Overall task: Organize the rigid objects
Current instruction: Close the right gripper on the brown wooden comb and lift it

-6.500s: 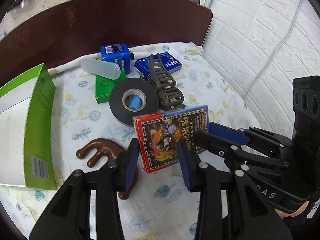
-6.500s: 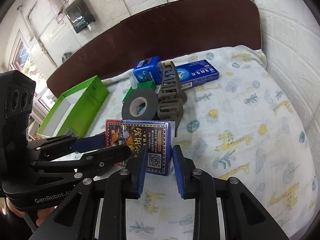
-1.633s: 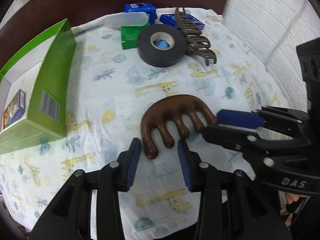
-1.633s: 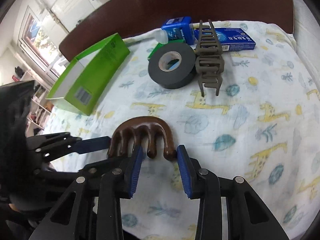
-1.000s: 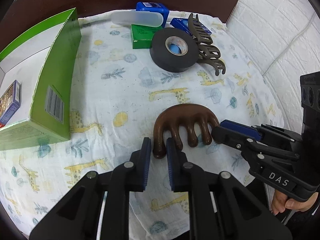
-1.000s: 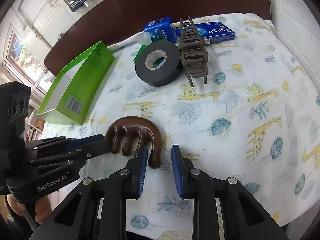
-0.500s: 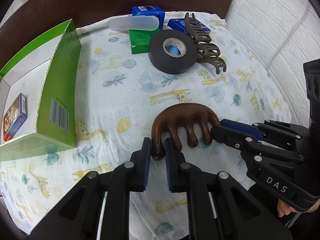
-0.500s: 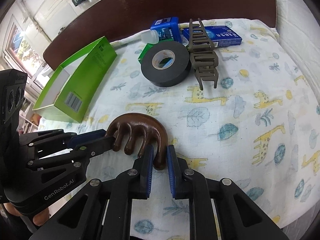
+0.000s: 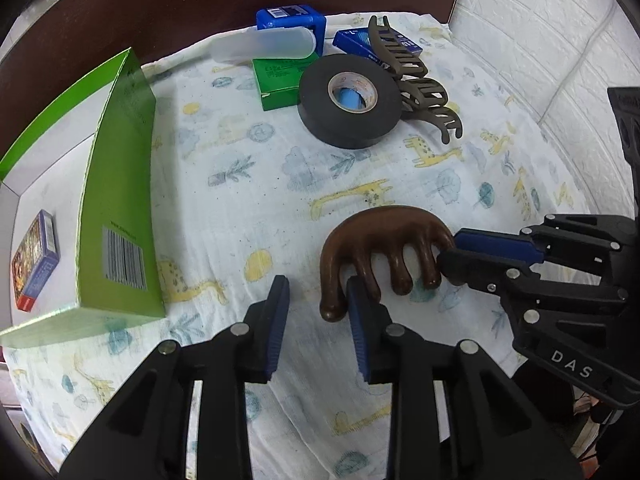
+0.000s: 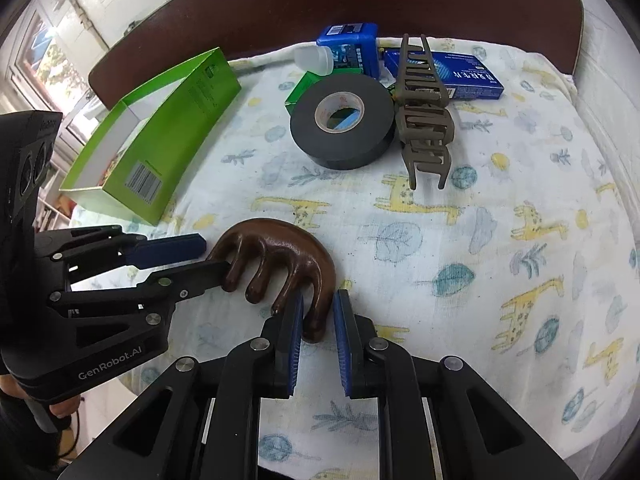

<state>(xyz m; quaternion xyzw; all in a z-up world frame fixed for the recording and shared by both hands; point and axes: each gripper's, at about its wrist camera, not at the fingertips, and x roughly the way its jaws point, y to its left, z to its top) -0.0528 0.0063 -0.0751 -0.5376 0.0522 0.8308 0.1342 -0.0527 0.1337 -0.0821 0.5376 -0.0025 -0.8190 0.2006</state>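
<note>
The brown wooden massage comb (image 10: 280,256) lies prongs-down on the giraffe-print cloth (image 10: 500,240), near its front edge and well apart from the clutter at the back. The right gripper (image 10: 316,320) is pinched tight on the comb's outermost prong, blue pads pressing it from both sides. At the other end, the left gripper (image 9: 316,308) has just been opening: its jaws stand apart, the end prong sits between them against the right-hand pad, and the other pad is clear of it.

Off to the left stands the open green cardboard box (image 9: 120,200), with a small pack of cards (image 9: 34,260) lying flat on its white floor. At the back, a black tape roll (image 10: 342,116) sits just beside an olive hair claw clip (image 10: 424,112). Behind them lie a long blue carton (image 10: 460,76), a blue box (image 10: 352,50), a small green box (image 9: 276,80) and a translucent white case (image 9: 260,42), all before the dark brown headboard (image 10: 320,0).
</note>
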